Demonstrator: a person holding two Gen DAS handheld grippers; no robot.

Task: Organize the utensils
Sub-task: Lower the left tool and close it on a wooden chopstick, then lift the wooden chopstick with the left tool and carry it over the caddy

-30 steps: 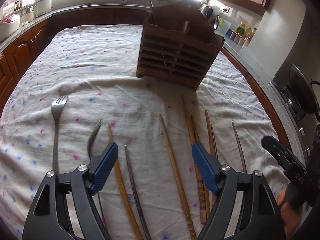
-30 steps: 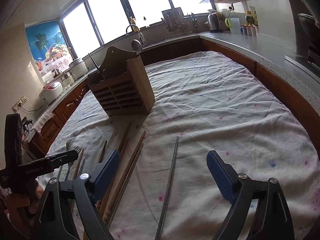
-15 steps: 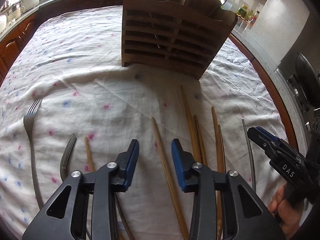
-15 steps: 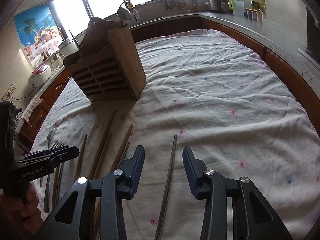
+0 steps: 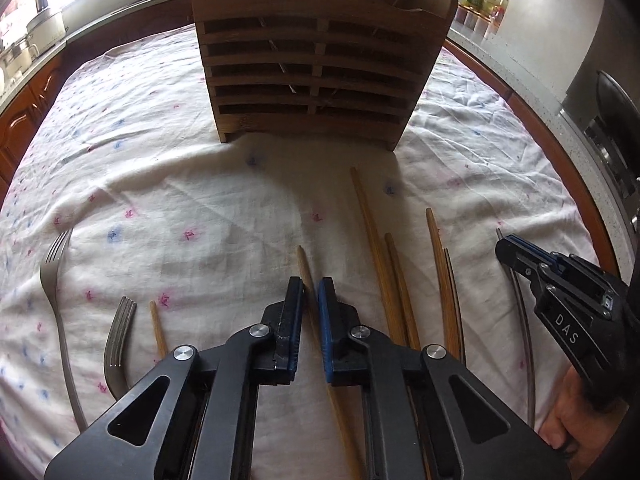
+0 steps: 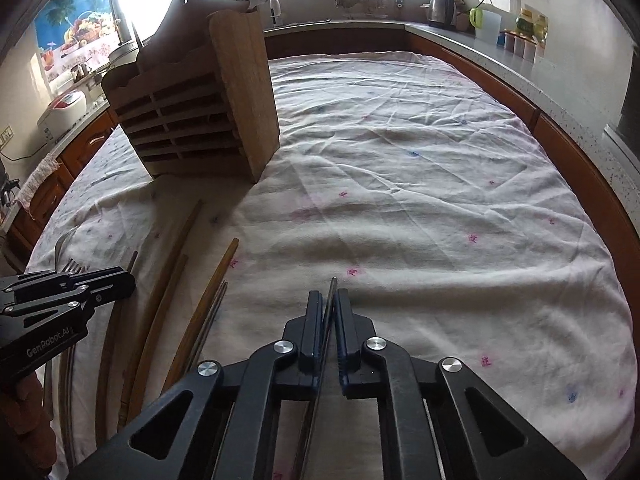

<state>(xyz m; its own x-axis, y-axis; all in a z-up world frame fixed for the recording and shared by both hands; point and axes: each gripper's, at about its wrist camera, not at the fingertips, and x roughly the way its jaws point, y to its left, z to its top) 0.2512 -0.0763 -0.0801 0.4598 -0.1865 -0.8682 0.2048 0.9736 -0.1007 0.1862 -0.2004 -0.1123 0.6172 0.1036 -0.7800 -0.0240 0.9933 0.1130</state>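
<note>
Nearest, the left tongs [image 5: 310,292] have just been closing and now clamp a wooden chopstick [image 5: 303,264] lying on the cloth-covered bench [image 5: 200,200], while the right tongs [image 6: 329,302] have likewise just closed onto a thin metal chopstick [image 6: 332,285]. Beside them along the bench's near edge lie more wooden chopsticks [image 5: 374,248] and two forks [image 5: 54,264]. Further back, mid-bench, stands the slatted wooden holder [image 5: 320,68], upright and apart from them.
</note>
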